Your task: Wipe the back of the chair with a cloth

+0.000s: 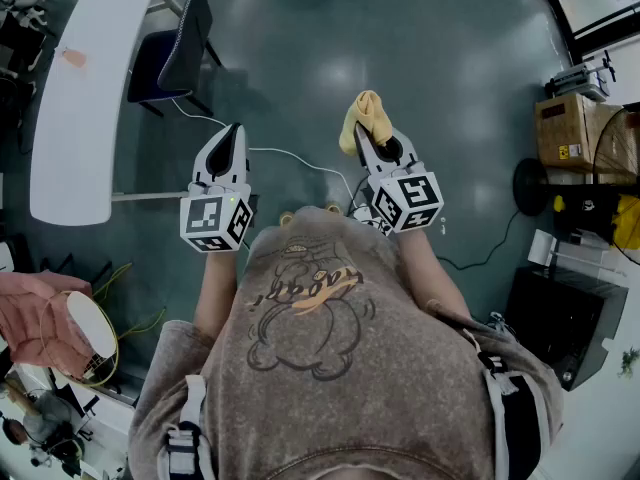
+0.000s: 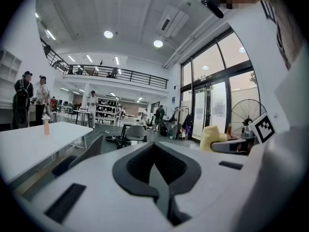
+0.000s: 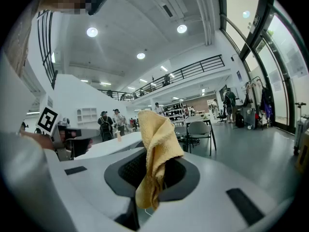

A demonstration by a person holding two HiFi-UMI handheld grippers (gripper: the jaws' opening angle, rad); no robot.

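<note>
Right gripper (image 1: 374,144) — near, held out ahead of body, fingers clamped on yellow cloth (image 1: 364,116); cloth stands up from them in a bunch. Left gripper (image 1: 236,134) — level beside it, fingers pressed together, nothing betw. them. Chair (image 1: 178,52) — far left, at worktop (image 1: 85,98) edge, back upright, well apart from cloth. Left gripper is nearer; cloth hand prob. needs to travel far-left.

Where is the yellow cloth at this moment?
The yellow cloth is clamped in the right hand-held gripper, near the centre of the head view. The chair stands apart from it, at the upper left.
</note>
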